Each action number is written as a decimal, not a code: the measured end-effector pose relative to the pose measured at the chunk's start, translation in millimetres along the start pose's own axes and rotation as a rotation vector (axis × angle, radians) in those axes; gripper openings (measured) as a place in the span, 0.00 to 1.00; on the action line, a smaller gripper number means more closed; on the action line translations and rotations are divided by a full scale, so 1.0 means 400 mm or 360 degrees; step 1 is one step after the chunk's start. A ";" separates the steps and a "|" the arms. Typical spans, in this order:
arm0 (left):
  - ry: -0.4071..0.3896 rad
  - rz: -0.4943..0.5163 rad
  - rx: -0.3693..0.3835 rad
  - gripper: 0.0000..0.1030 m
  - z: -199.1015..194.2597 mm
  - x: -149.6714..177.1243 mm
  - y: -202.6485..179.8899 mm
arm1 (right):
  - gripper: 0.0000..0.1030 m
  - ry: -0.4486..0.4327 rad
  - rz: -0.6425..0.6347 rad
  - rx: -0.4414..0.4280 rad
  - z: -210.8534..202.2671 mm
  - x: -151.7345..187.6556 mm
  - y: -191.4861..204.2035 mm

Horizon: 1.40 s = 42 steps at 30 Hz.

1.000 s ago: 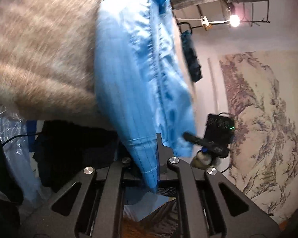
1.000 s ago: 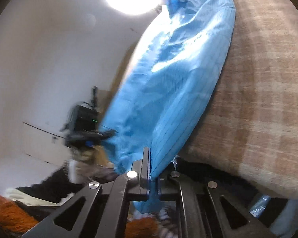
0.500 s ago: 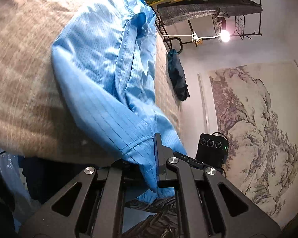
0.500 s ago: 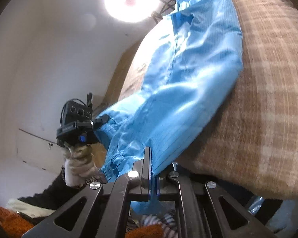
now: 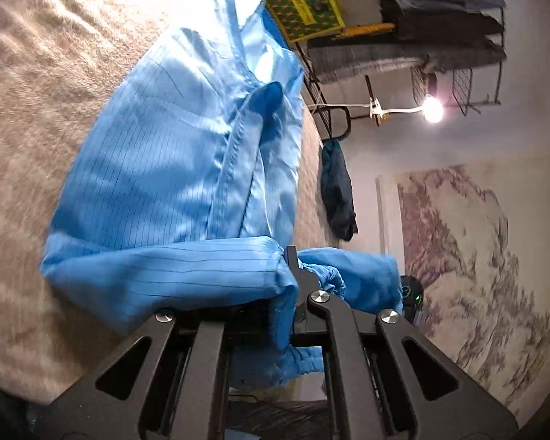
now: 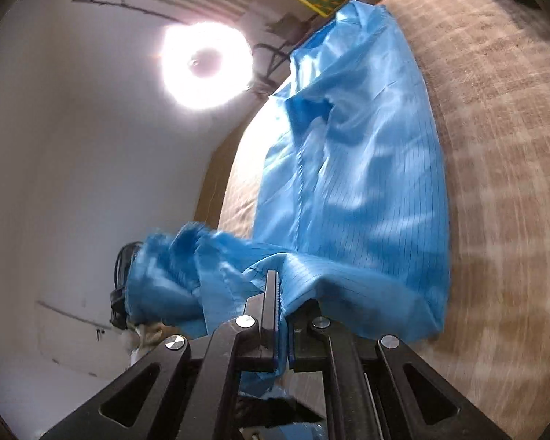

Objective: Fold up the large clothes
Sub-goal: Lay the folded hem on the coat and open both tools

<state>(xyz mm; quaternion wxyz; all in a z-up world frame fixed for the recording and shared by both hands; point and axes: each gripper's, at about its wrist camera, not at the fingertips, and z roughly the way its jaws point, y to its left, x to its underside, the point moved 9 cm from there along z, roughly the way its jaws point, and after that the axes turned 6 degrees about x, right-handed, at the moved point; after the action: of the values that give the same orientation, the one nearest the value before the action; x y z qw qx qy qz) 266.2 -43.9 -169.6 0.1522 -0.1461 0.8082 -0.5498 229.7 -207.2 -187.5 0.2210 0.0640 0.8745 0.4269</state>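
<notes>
A large light-blue pinstriped garment (image 5: 187, 168) lies lengthwise on a beige checked blanket (image 5: 36, 117), its collar at the far end. My left gripper (image 5: 291, 278) is shut on the garment's near hem, which is lifted and folded back over the body. In the right wrist view the same blue garment (image 6: 363, 183) stretches away over the blanket (image 6: 502, 183). My right gripper (image 6: 275, 293) is shut on the other corner of that hem, with bunched cloth hanging to its left. The other gripper's black body (image 5: 410, 291) shows partly behind the cloth.
A dark garment (image 5: 337, 194) hangs at the bed's far side. A wire rack (image 5: 440, 36) with folded textiles and a lamp (image 5: 432, 112) stand beyond. A yellow-green patterned box (image 5: 300, 0) sits past the collar. A landscape wall hanging (image 5: 476, 256) and a bright ceiling light (image 6: 205, 66) are in view.
Both grippers have risen and moved forward over the bed, carrying the hem. The garment, earlier hanging off the edge, now lies on the blanket with its near end folding over.
</notes>
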 end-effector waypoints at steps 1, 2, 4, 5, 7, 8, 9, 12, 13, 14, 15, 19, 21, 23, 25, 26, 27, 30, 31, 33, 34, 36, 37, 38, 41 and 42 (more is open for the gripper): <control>-0.0001 -0.0001 -0.0014 0.04 0.011 -0.012 0.007 | 0.00 -0.0001 0.0016 0.0022 0.019 -0.018 -0.008; -0.0014 0.0003 -0.0048 0.04 0.022 -0.027 0.016 | 0.00 -0.0001 0.0023 0.0052 0.033 -0.033 -0.016; -0.0026 -0.0008 -0.0071 0.04 0.037 -0.050 0.030 | 0.00 -0.0004 0.0048 0.0080 0.049 -0.061 -0.031; -0.0041 -0.0027 -0.0077 0.04 0.042 -0.064 0.039 | 0.00 -0.0010 0.0066 0.0091 0.057 -0.076 -0.037; -0.0045 -0.0056 -0.0071 0.04 0.051 -0.080 0.050 | 0.00 -0.0013 0.0095 0.0117 0.068 -0.097 -0.053; -0.0046 -0.0057 -0.0077 0.04 0.055 -0.086 0.053 | 0.00 -0.0007 0.0107 0.0126 0.075 -0.105 -0.060; -0.0050 -0.0049 -0.0091 0.04 0.057 -0.092 0.056 | 0.00 -0.0003 0.0110 0.0138 0.077 -0.108 -0.065; -0.0071 -0.0014 -0.0146 0.04 0.067 -0.108 0.063 | 0.00 0.0012 0.0112 0.0180 0.095 -0.122 -0.082; -0.0076 -0.0012 -0.0155 0.04 0.068 -0.111 0.063 | 0.00 0.0011 0.0125 0.0168 0.098 -0.126 -0.084; -0.0087 -0.0010 -0.0161 0.04 0.068 -0.116 0.064 | 0.01 0.0009 0.0129 0.0164 0.097 -0.128 -0.085; -0.0096 -0.0004 -0.0175 0.05 0.067 -0.120 0.063 | 0.02 0.0003 0.0130 0.0164 0.096 -0.135 -0.085; -0.0146 0.0059 -0.0198 0.48 0.062 -0.147 0.043 | 0.12 -0.0028 0.0130 0.0187 0.077 -0.152 -0.089; -0.0177 0.0070 -0.0187 0.53 0.055 -0.158 0.031 | 0.25 -0.0041 0.0157 0.0162 0.064 -0.160 -0.091; -0.0181 0.0087 -0.0195 0.54 0.052 -0.165 0.022 | 0.34 -0.0055 0.0211 0.0149 0.048 -0.170 -0.094; -0.0189 0.0123 -0.0215 0.54 0.044 -0.169 0.015 | 0.40 -0.0082 0.0219 0.0138 0.027 -0.182 -0.094; -0.0188 0.0150 -0.0235 0.54 0.041 -0.169 0.012 | 0.45 -0.0116 0.0206 0.0160 0.012 -0.187 -0.095; -0.0189 0.0187 -0.0264 0.54 0.036 -0.168 0.010 | 0.45 -0.0154 0.0166 0.0211 -0.003 -0.193 -0.093; -0.0201 0.0287 -0.0376 0.54 0.020 -0.165 0.017 | 0.45 -0.0238 -0.0038 0.0482 -0.041 -0.202 -0.087; -0.0196 0.0300 -0.0392 0.54 0.018 -0.162 0.020 | 0.45 -0.0264 -0.0076 0.0529 -0.052 -0.205 -0.084; -0.0185 0.0312 -0.0409 0.54 0.015 -0.155 0.029 | 0.45 -0.0315 -0.0152 0.0584 -0.074 -0.208 -0.071; -0.0179 0.0316 -0.0412 0.54 0.015 -0.153 0.030 | 0.44 -0.0327 -0.0209 0.0597 -0.084 -0.206 -0.059; -0.0173 0.0333 -0.0431 0.53 0.016 -0.147 0.036 | 0.40 -0.0342 -0.0324 0.0655 -0.082 -0.204 -0.037; -0.0162 0.0344 -0.0436 0.48 0.019 -0.143 0.038 | 0.39 -0.0330 -0.0379 0.0662 -0.072 -0.202 -0.025; -0.0144 0.0354 -0.0443 0.46 0.026 -0.137 0.041 | 0.39 -0.0298 -0.0430 0.0648 -0.057 -0.195 -0.010; -0.0098 0.0372 -0.0463 0.44 0.049 -0.121 0.053 | 0.39 -0.0189 -0.0495 0.0657 0.005 -0.179 -0.001; -0.0084 0.0379 -0.0471 0.44 0.058 -0.117 0.057 | 0.39 -0.0166 -0.0508 0.0669 0.024 -0.176 -0.001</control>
<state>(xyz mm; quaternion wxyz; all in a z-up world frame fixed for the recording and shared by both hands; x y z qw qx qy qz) 316.5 -36.5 -194.8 0.2143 -0.0847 0.8876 -0.3989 297.0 -221.6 -169.5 0.3123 -0.0083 0.9304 0.1917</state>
